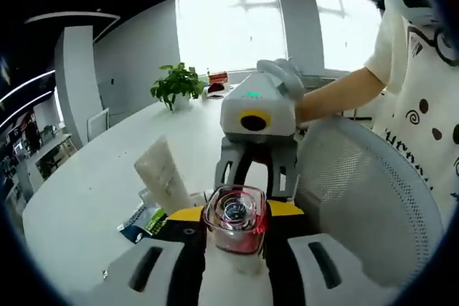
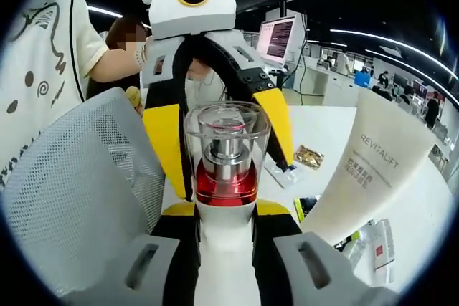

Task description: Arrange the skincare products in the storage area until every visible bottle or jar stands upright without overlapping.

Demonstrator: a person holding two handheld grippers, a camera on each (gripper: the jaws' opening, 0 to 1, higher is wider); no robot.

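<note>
We pinch the red bottle (image 2: 226,159) between both tools, left tool (image 1: 234,228) and right tool (image 2: 226,209) closed on it above the bench (image 1: 86,198); releasing unevenly could topple it onto the white tube (image 2: 373,170).

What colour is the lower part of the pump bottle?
Red, under a clear cap; best in right gripper view.

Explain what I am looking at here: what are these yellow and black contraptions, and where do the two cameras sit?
A person holds two hand-held grippers, each carrying a fisheye camera that looks along its own fingers. The left gripper and the right gripper face each other, and both seem to clasp one clear-capped red bottle. A white tube stands on the white table, with small packets beside it. A mesh chair is close by.
</note>
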